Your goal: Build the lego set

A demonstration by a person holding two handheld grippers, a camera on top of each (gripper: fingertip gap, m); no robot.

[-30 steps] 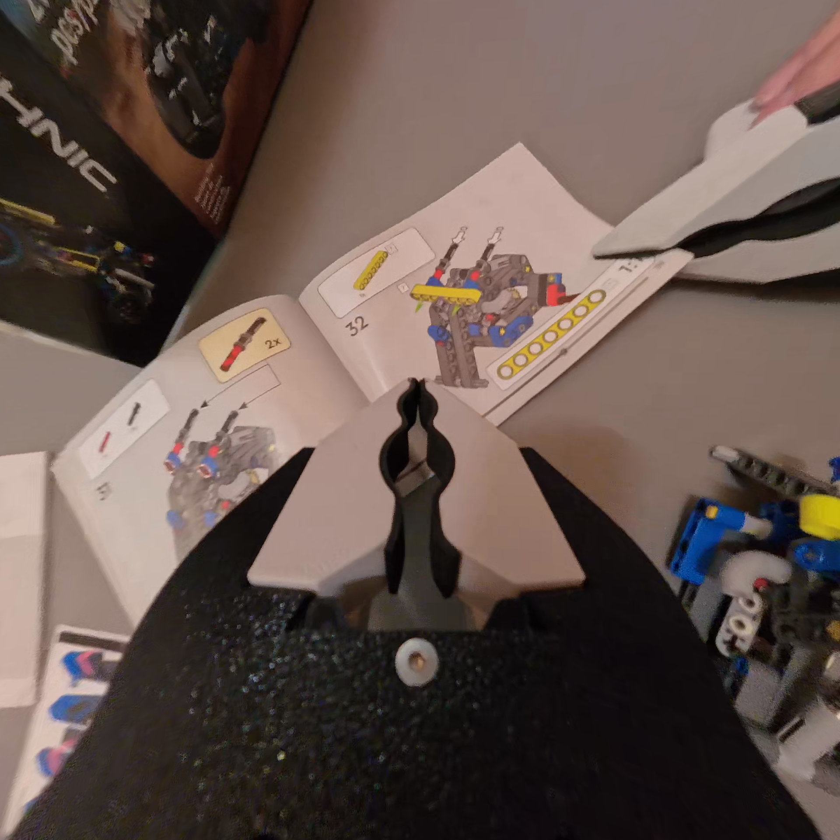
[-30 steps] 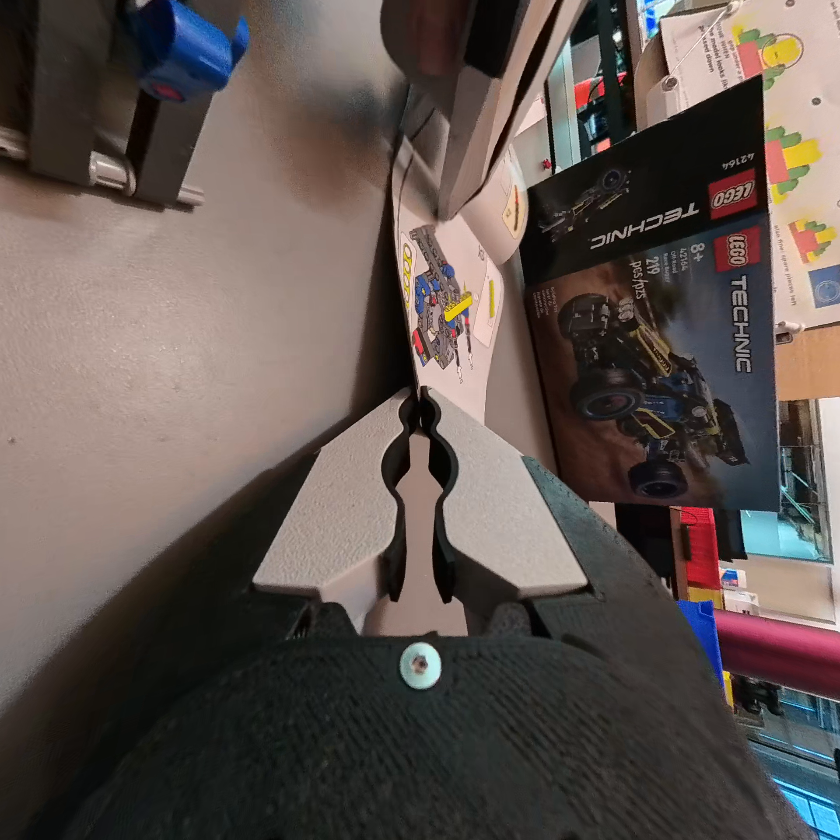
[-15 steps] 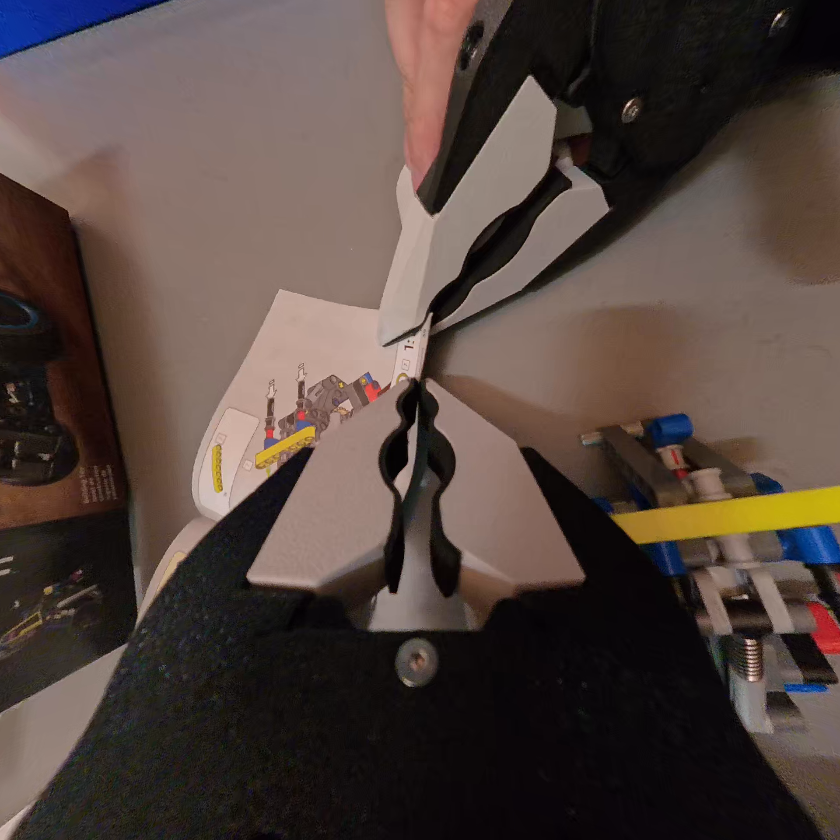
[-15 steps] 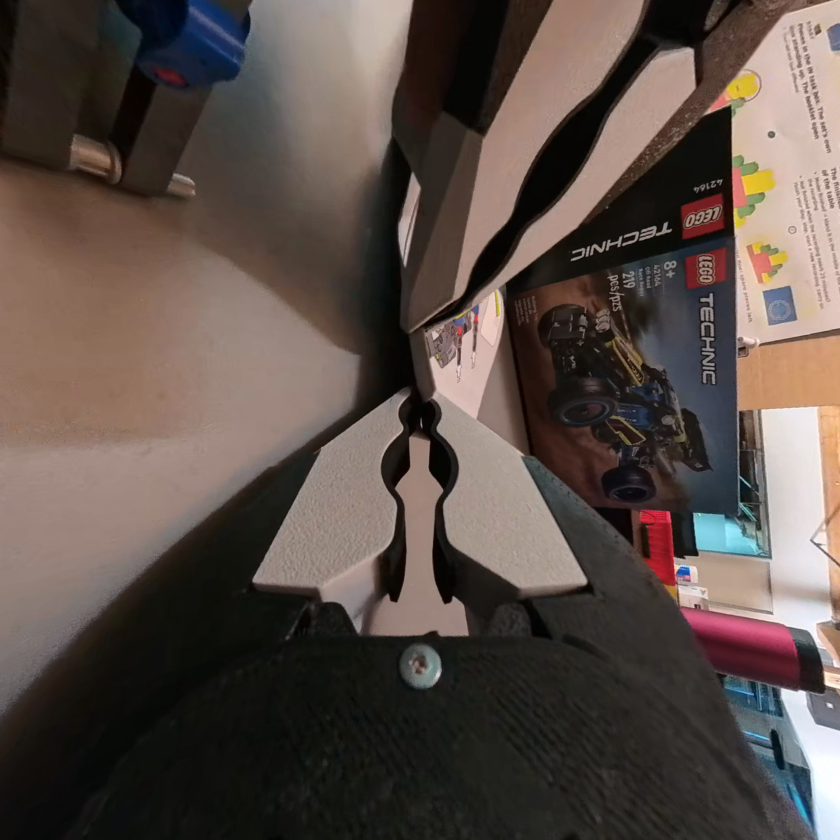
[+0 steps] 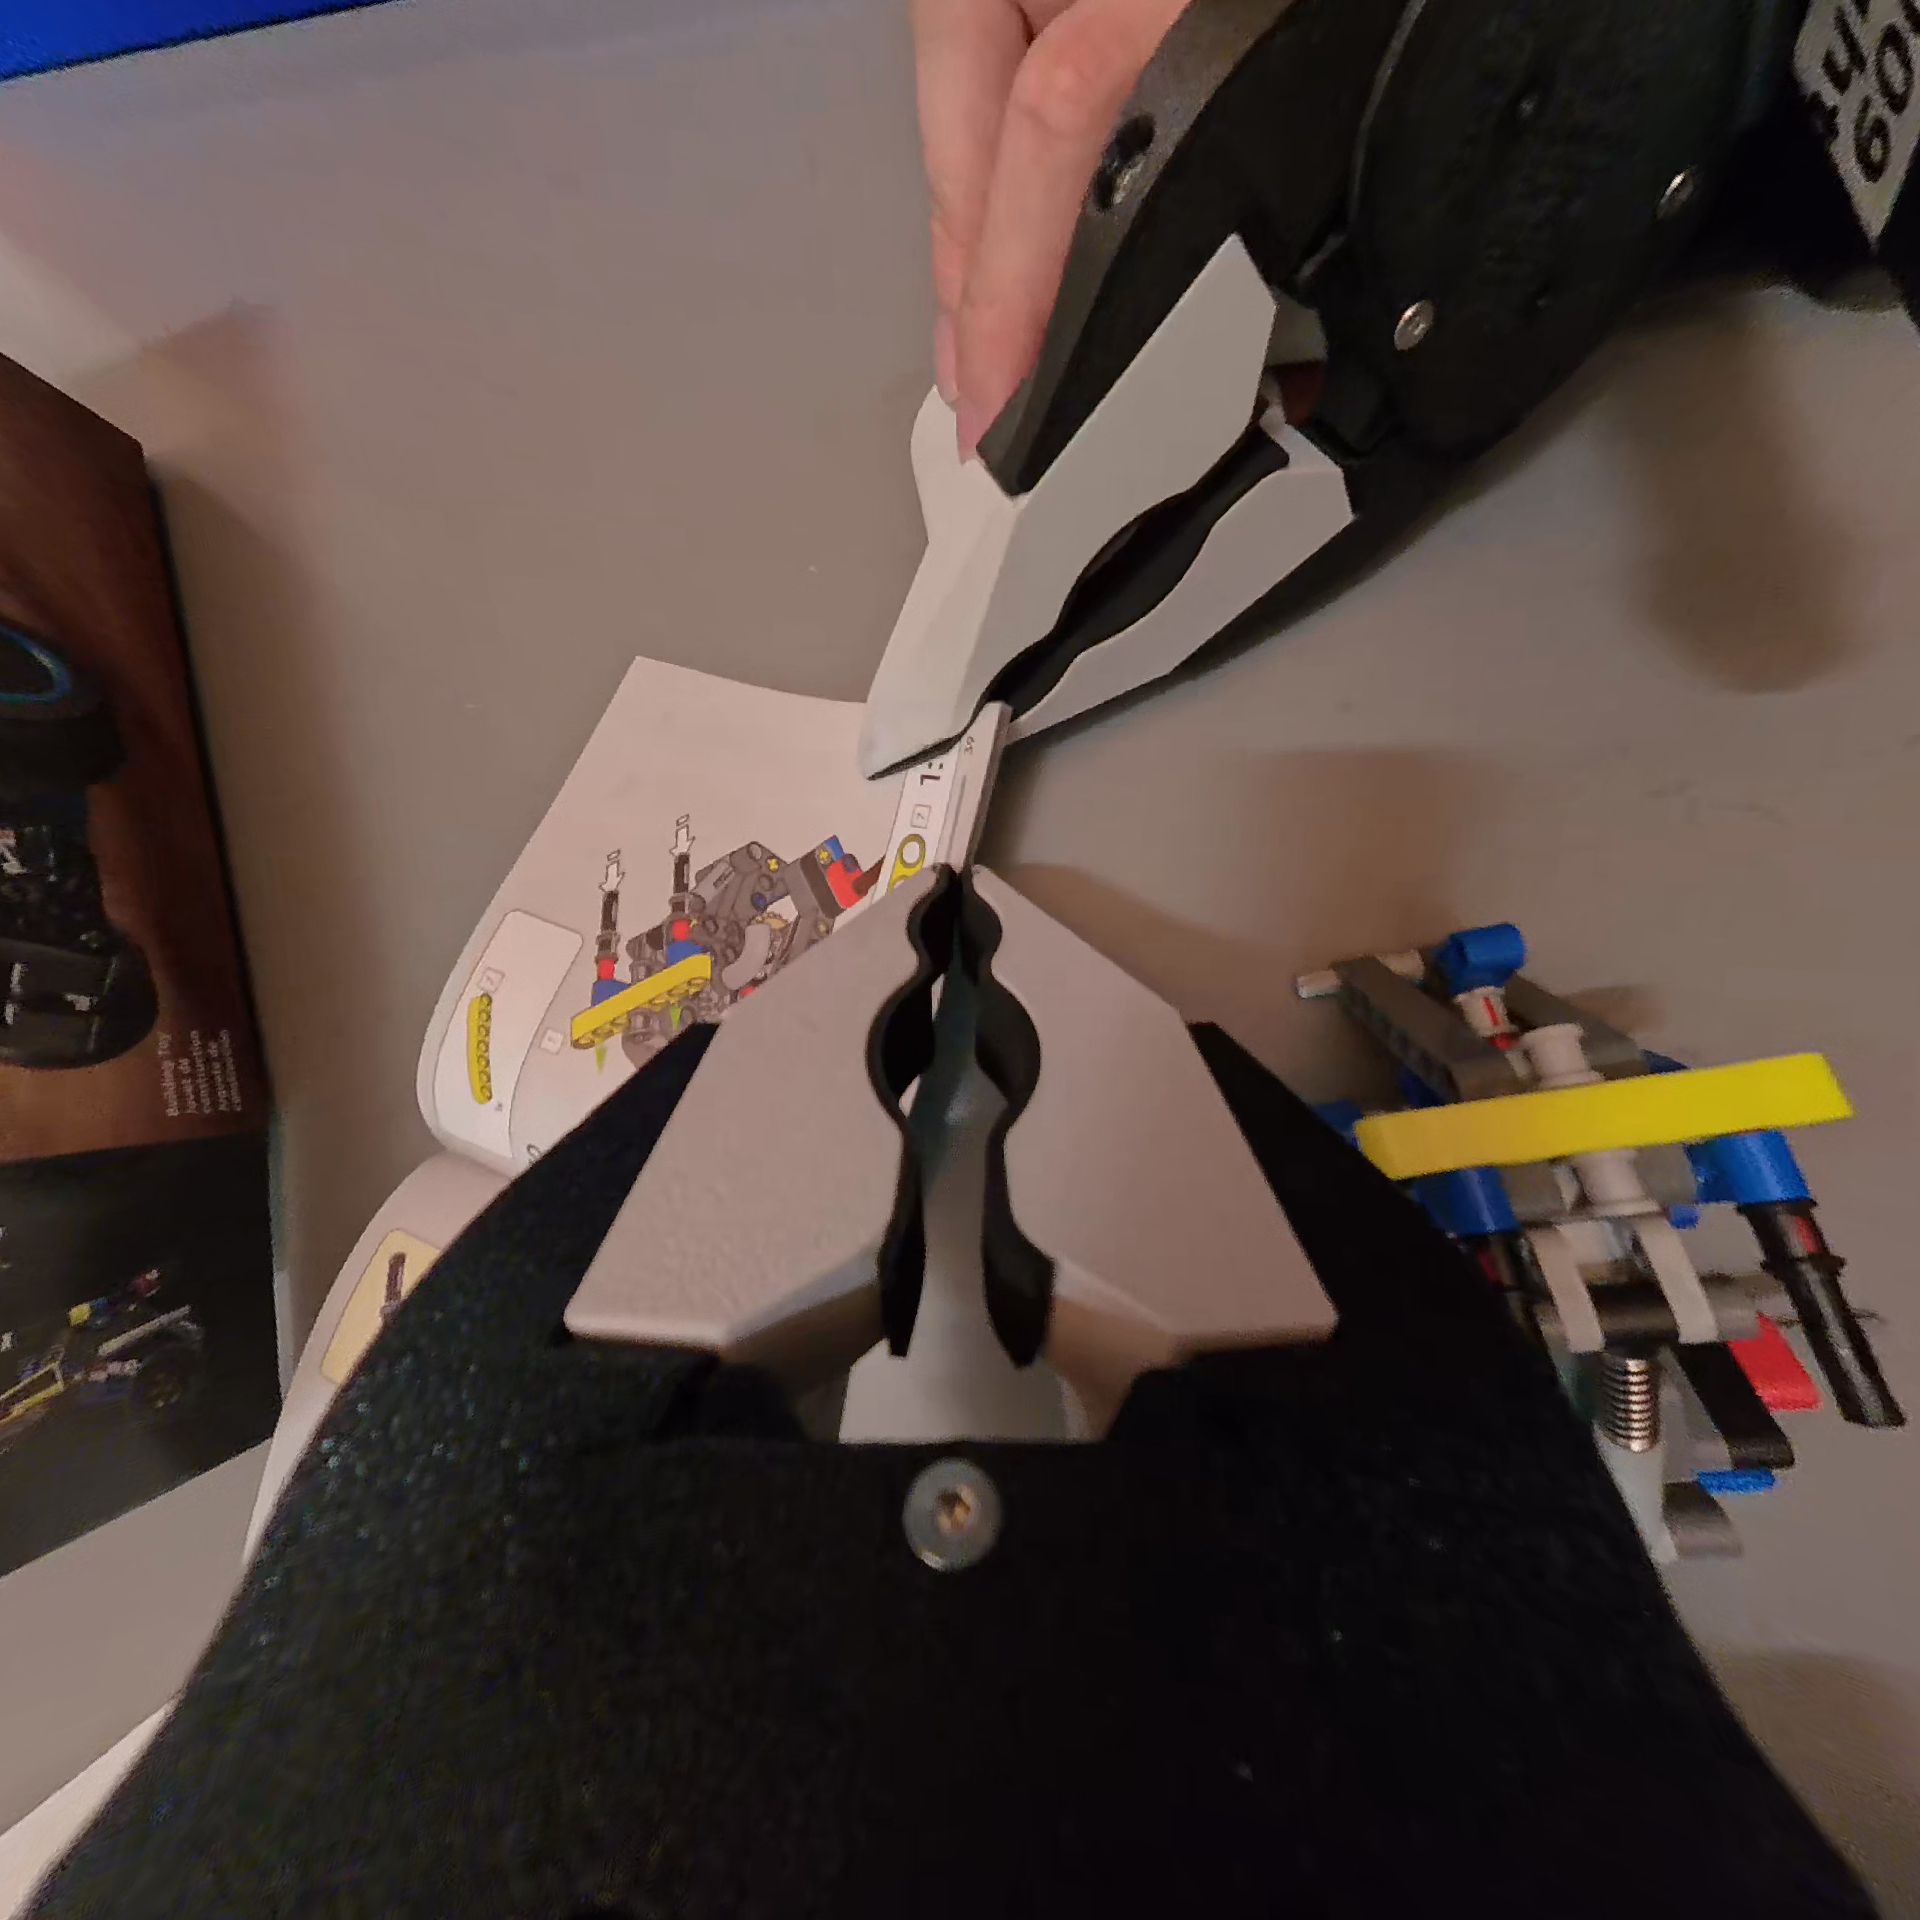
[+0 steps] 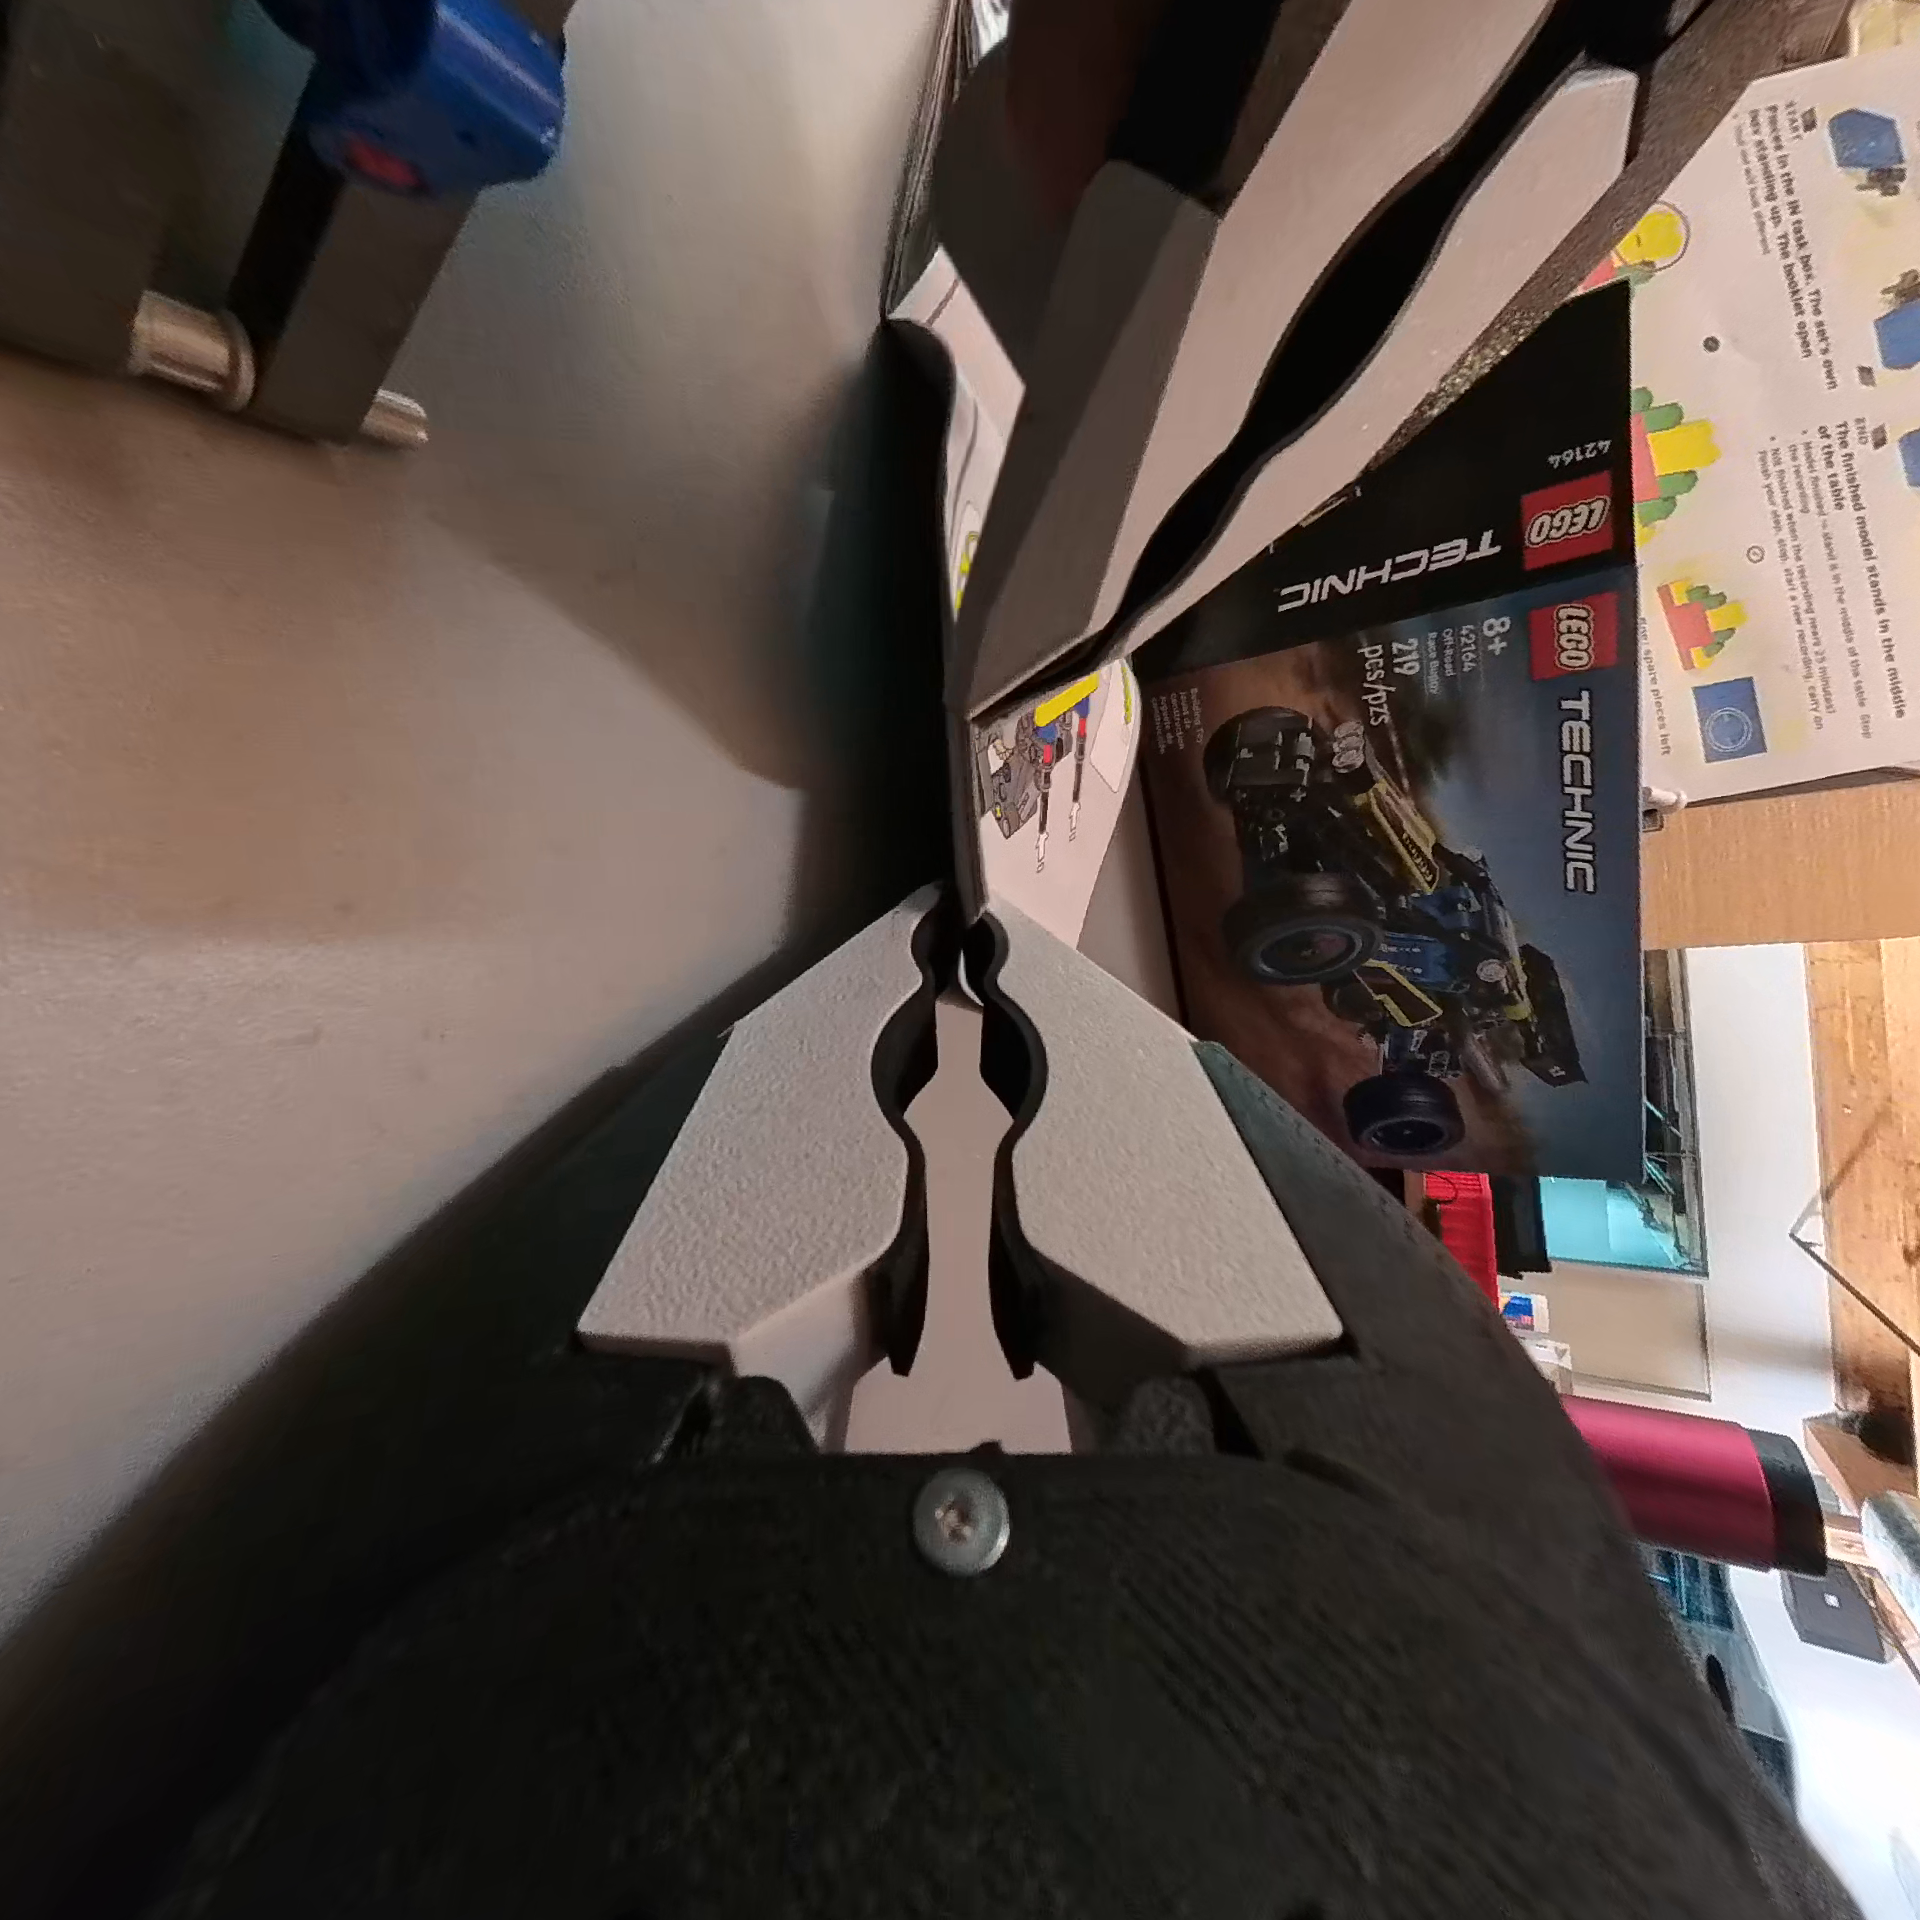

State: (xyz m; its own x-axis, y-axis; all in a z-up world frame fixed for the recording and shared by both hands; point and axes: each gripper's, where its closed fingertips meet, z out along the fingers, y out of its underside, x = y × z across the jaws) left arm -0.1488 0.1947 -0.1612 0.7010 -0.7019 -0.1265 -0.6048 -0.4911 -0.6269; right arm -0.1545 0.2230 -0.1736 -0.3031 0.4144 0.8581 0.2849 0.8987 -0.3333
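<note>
While both tools bear on one page: notes run near to far.
Left gripper (image 5: 951,878): jaws closed, tips pinching the raised edge of a page of the instruction booklet (image 5: 665,831); the paper runs down between the two black pads.
Right gripper (image 6: 961,920): jaws closed on the same page edge, a little farther along it; in the left wrist view this tool comes in from the upper right, its grey tips (image 5: 914,727) clamped over the page corner.
Hand (image 5: 997,208): a person's fingers lie along the top of the right gripper.
Instruction booklet: lies open on the grey bench (image 5: 520,364); the gripped page is lifted and curled, its printed assembly drawing facing the left camera; the lower pages are flat under the left gripper body.
Brick model (image 5: 1600,1174): part-built assembly of grey, blue, black and red pieces with a yellow beam across the top and a metal spring; stands on the bench just right of the left gripper, apart from the booklet.
Set box (image 6: 1455,831): dark printed box with a buggy picture, lying beyond the booklet's far side.
Background: printed sheet with coloured brick drawings (image 6: 1766,364) beyond the box; a dark red cylinder (image 6: 1683,1486) at the right edge.
</note>
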